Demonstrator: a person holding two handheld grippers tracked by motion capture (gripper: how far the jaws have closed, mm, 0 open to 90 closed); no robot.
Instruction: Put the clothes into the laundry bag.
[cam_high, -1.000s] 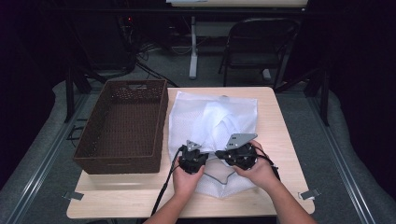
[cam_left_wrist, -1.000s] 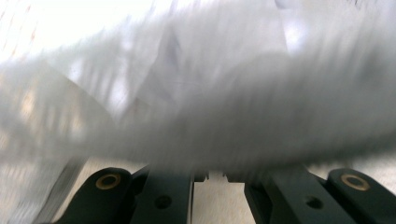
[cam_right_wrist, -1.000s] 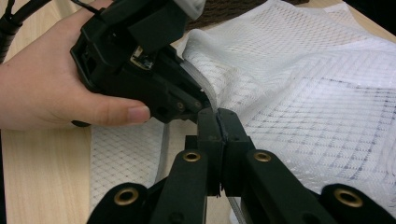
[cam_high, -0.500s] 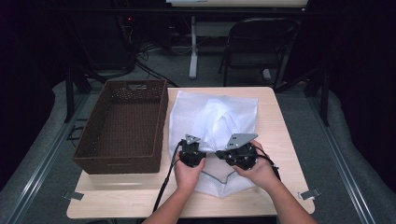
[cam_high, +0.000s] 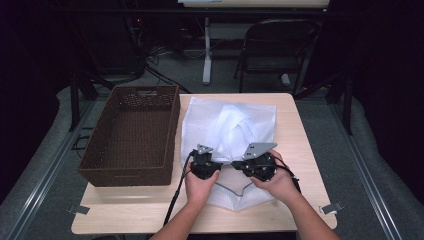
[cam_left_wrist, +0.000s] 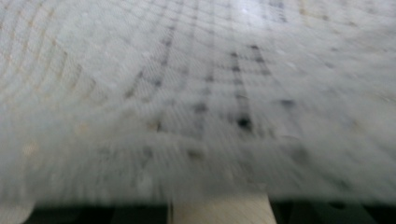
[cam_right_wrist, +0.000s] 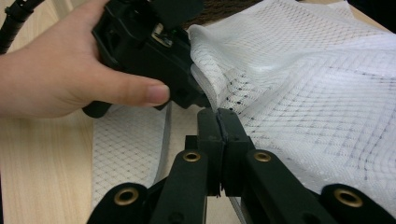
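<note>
White mesh laundry bag (cam_high: 227, 130) lies flat on the wooden table (cam_high: 300, 150), just right of the brown wicker basket (cam_high: 130, 135). Right gripper (cam_right_wrist: 218, 122): jaws pressed together, seemingly pinching a thin edge of the mesh near the bag's near opening, likely to anchor it. Left gripper (cam_high: 204, 164) sits close beside it, its nose into a raised fold of mesh; its own view is blurred fabric, so jaw state cannot be told. Both hands work the same hem, probably to spread or lift it. Basket wall stands close on the left; folding chair (cam_high: 275, 50) is well beyond the table.
</note>
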